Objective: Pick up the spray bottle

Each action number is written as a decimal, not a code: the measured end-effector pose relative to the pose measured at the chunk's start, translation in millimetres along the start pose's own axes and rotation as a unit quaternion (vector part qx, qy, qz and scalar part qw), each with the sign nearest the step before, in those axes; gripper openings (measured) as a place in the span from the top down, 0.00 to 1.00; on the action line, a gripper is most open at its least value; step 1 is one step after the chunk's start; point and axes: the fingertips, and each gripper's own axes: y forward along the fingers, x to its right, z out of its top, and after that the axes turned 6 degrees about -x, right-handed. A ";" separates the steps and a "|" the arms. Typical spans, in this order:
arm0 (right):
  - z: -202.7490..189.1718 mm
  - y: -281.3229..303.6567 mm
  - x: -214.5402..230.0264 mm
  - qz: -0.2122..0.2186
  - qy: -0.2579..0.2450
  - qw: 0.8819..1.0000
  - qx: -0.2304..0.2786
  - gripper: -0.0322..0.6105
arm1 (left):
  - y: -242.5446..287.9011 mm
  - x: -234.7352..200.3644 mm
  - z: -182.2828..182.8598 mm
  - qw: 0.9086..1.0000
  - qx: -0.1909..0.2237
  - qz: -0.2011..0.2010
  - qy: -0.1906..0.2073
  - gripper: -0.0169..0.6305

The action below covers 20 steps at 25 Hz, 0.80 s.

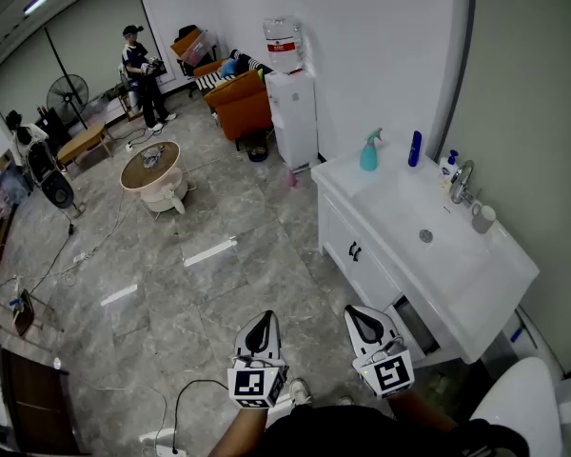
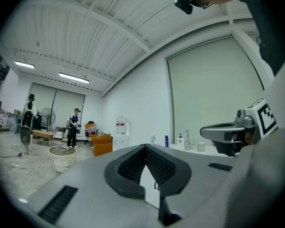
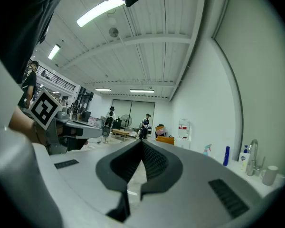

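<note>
The teal spray bottle (image 1: 368, 150) stands upright on the far left corner of the white vanity top (image 1: 476, 284), against the wall. It shows small in the left gripper view (image 2: 153, 139) and the right gripper view (image 3: 207, 149). Both grippers are held low in front of the person, far short of the bottle. The left gripper (image 1: 261, 327) (image 2: 145, 147) is shut with nothing in it. Beside it, the right gripper (image 1: 362, 314) (image 3: 141, 142) is also shut and holds nothing. Both point level across the room.
On the vanity are a blue bottle (image 1: 415, 148), a faucet (image 1: 462, 181), a soap bottle (image 1: 448, 164) and a cup (image 1: 482, 219). A water dispenser (image 1: 292, 112) stands left of the vanity, a toilet (image 1: 519, 407) at lower right. Farther off are an orange sofa (image 1: 238, 103), a round table (image 1: 150, 168) and two people (image 1: 138, 74).
</note>
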 end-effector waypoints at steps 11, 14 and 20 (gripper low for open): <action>3.7 0.2 -2.8 -0.005 0.000 1.000 -0.003 0.95 | 1.8 -4.7 -8.3 1.000 -0.020 -0.017 -0.015 0.98; 3.3 7.1 -7.5 0.000 -0.003 1.000 -0.001 0.95 | 7.3 -6.7 -12.9 0.999 -0.030 -0.027 -0.018 0.98; 4.9 28.9 -13.0 0.005 0.005 1.000 0.008 0.95 | 17.0 -23.9 -14.9 0.999 -0.031 -0.035 -0.011 0.98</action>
